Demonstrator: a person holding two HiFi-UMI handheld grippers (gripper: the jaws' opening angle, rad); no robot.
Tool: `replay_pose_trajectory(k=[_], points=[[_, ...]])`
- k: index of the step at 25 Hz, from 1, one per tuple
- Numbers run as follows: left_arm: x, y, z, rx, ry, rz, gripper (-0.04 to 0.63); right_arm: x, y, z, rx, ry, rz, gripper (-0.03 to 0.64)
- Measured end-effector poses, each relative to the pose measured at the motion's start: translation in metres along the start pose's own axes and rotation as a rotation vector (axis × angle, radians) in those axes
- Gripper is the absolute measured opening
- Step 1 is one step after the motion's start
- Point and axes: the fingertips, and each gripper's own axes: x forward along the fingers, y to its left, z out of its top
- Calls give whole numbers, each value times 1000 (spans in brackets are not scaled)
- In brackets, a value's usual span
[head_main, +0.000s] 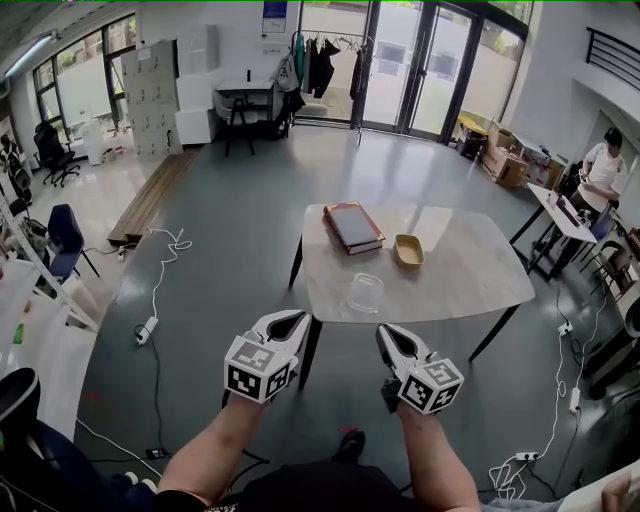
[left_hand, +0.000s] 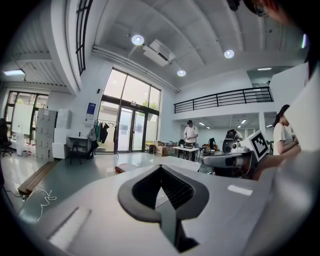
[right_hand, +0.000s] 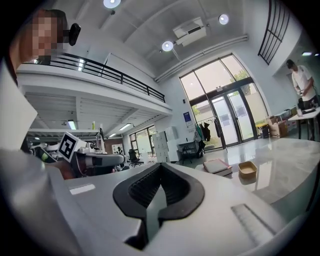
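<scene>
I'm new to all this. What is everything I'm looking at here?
pale stone-look table: one, beige, mid-room
flat red-covered book: one, red-brown, table's far left part
shallow tan tray: one, yellow-tan, right of the book
clear plastic container: one, transparent, table's near edge
blue chair: one, far left
white cable with power strip: one, floor left of table
clothes rack: one, dark garments, by glass doors
person: one, white top, far-right desk
left gripper: white, black pads, shut, empty
right gripper: white, black pads, shut, empty
</scene>
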Motion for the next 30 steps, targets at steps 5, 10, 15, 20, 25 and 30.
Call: replay_pose_trajectory(k=[5,10,15,20,25,30], points=[[40,4,14,4,1,16,2,17,-31,8,4,16,27,14],[89,-1,22,2,17,22,2,24,-70,15,15,36,50,14],[135,-9,23,-7,28,34,2,23,-116,20,22,44,59,14],[174,-24,24,13,57,39,2,7,-160,26,59,37,49,14],[200,-38,24,12,70,40,2,-5,-191,26,89,33,38,14],[226,-36,10,-2,108,26,2,3,-211,14,117,63,36,14]])
